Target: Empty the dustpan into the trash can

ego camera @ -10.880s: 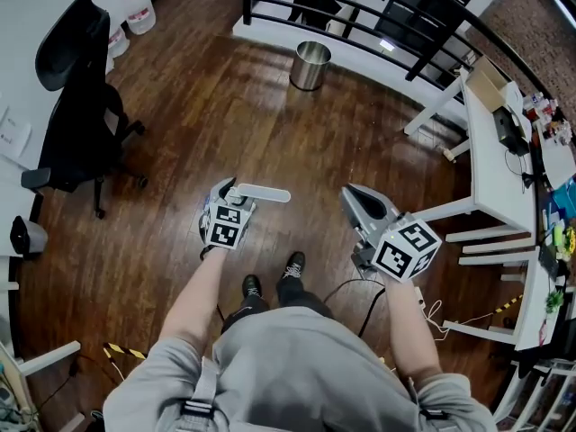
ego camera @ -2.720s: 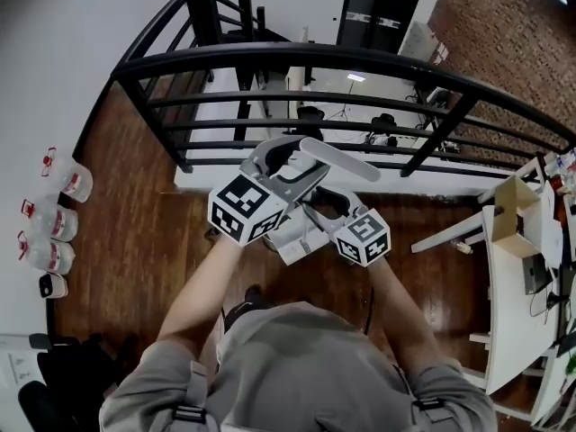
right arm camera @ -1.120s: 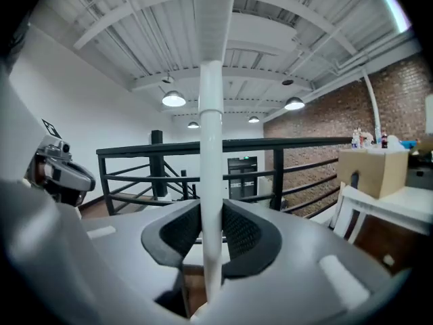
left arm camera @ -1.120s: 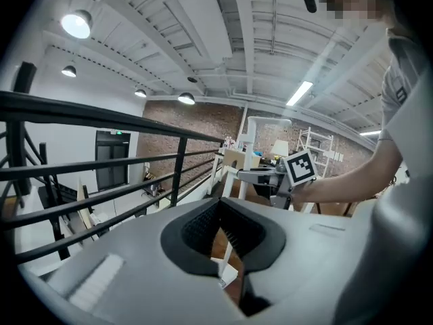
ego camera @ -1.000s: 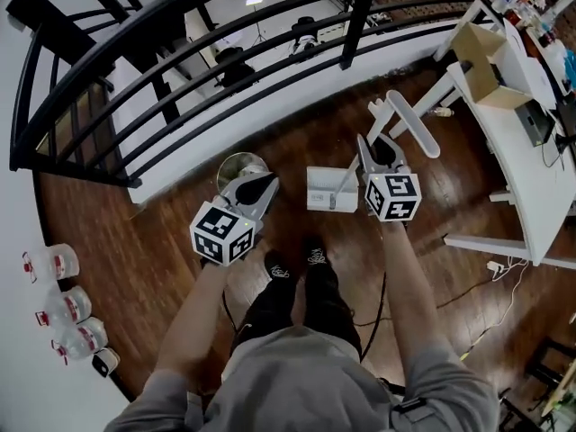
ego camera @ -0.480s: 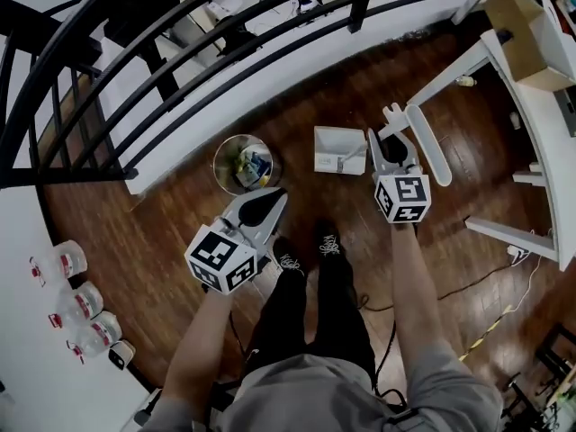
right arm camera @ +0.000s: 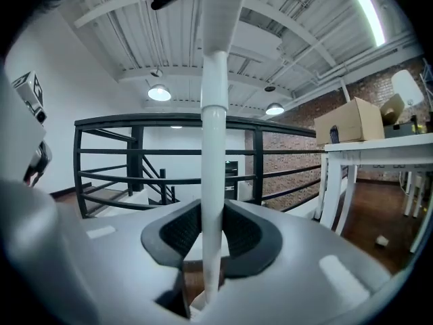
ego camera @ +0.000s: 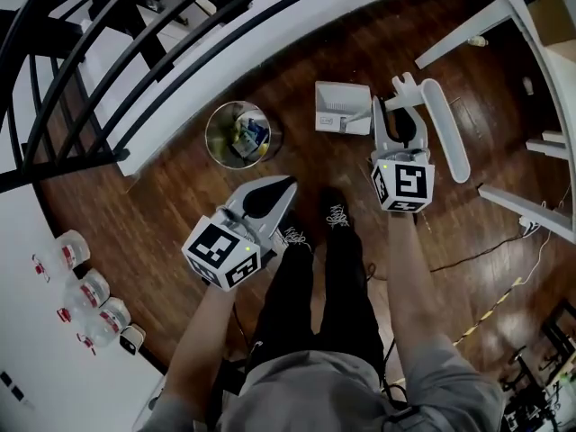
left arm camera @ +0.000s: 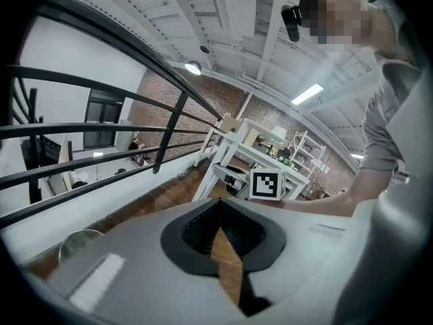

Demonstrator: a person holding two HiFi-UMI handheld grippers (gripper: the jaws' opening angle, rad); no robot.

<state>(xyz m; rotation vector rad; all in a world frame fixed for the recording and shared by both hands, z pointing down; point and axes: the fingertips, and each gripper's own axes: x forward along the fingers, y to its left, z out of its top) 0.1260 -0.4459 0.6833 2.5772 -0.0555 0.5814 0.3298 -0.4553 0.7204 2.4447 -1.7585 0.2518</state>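
Observation:
A round metal trash can (ego camera: 238, 135) with rubbish in it stands on the wooden floor near the railing. To its right the white dustpan (ego camera: 343, 108) hangs low at the floor; I cannot tell if it touches. Its long white handle (right arm camera: 215, 147) runs upright between the jaws of my right gripper (ego camera: 393, 115), which is shut on it. My left gripper (ego camera: 286, 184) is shut with nothing in it, and it is nearer to me than the can. In the left gripper view the shut left gripper (left arm camera: 220, 225) has the can (left arm camera: 80, 242) at lower left.
A black railing (ego camera: 108, 61) over a white ledge runs behind the can. White table legs (ego camera: 468, 16) stand at the right, and a cable (ego camera: 468, 255) lies on the floor. Plastic bottles (ego camera: 85, 291) line the left wall. The person's shoes (ego camera: 335, 214) are between the grippers.
Both grippers have come down. The dustpan has sunk with the right gripper and now hangs low, right of the can. The jaws have not changed.

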